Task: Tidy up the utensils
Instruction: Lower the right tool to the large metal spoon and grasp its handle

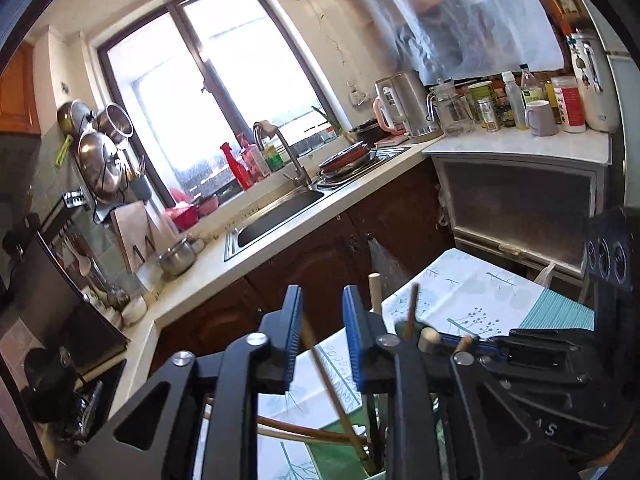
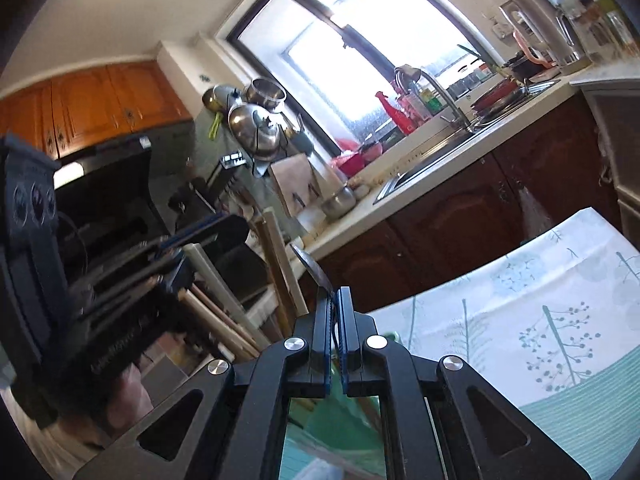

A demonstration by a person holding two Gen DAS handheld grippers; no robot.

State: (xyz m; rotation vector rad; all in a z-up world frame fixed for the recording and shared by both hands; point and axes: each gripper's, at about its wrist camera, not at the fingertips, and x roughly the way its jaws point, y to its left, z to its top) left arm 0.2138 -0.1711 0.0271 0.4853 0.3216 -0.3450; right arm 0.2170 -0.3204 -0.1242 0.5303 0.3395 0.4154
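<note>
Utensils with pale wooden handles (image 1: 429,338) stand in a cluster just past the left gripper (image 1: 322,292), at about 3 o'clock from its fingertips in the left wrist view. One round-ended handle rises higher than the rest, and a thinner brown stick (image 1: 411,310) leans beside it. The left jaws stand apart. A long wooden stick (image 1: 320,360) runs through the gap between them, slanting from 11 o'clock down toward 5 o'clock, and neither pad presses on it. Its lower end drops toward something green that the gripper body mostly hides.

The right gripper (image 2: 334,292) has its jaws almost together, clamped on a thin dark blade (image 2: 310,266). The blade sticks up out of the fingertips and leans toward 11 o'clock. What kind of utensil it belongs to I cannot tell. In the same view the left gripper sits at 9 o'clock, blurred, with several pale handles lying under and beside it.

Both grippers hang over a table under a cloth (image 2: 520,300) printed with pale trees and a teal striped edge. Beyond it, at 12 o'clock, dark brown cabinets carry a white counter with a steel sink (image 1: 280,216) and tap below a bright window. Pots and lids (image 1: 100,160) hang on the wall at 10 o'clock.
</note>
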